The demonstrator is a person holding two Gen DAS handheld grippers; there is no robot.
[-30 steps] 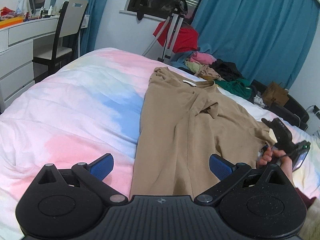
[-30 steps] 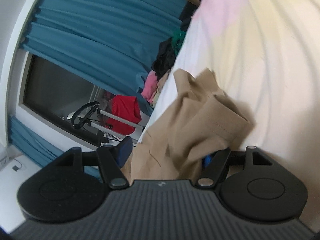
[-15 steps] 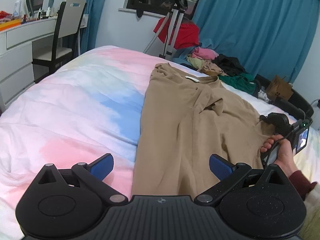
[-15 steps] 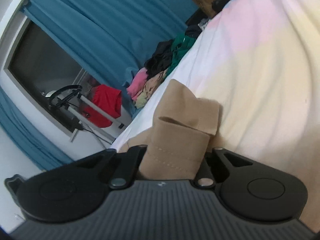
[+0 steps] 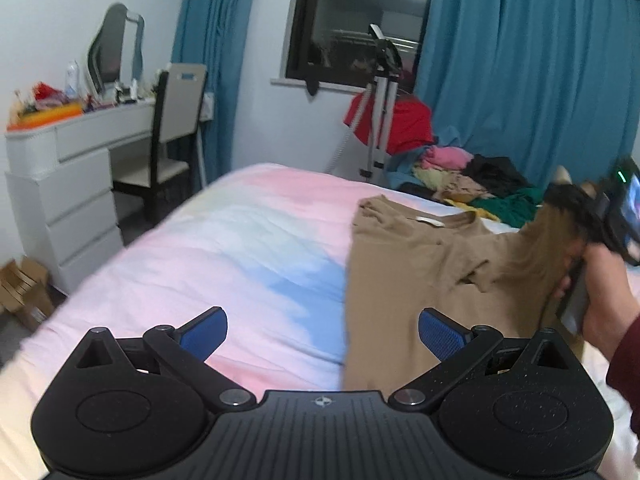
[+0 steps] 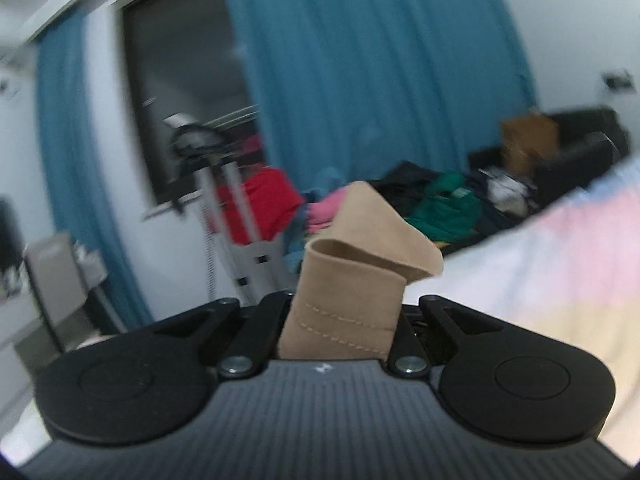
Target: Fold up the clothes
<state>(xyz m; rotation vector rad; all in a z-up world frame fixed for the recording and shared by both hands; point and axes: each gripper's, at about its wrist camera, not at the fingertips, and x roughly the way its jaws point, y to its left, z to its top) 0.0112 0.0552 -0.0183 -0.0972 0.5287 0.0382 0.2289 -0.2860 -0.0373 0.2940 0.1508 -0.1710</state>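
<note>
A tan T-shirt [image 5: 416, 272] lies on the pastel bedspread [image 5: 224, 248], collar toward the far end. Its right side is lifted off the bed by my right gripper [image 5: 576, 208], held in a hand [image 5: 600, 300] at the right edge of the left wrist view. In the right wrist view that gripper [image 6: 340, 320] is shut on a folded sleeve hem [image 6: 348, 292] with stitching showing. My left gripper [image 5: 322, 330] hovers open over the bed near the shirt's lower left edge, with nothing between its blue pads [image 5: 204, 332].
A pile of mixed clothes [image 5: 476, 184] lies beyond the bed's far end by blue curtains [image 5: 520, 80]. A tripod [image 5: 380, 108] with a red garment stands under the window. A white dresser [image 5: 68, 184] and chair [image 5: 176, 120] stand at the left.
My right gripper closed on the sleeve, rolled upright and rose, pulling the shirt's right side off the bed. The left gripper lifted a little and tilted up.
</note>
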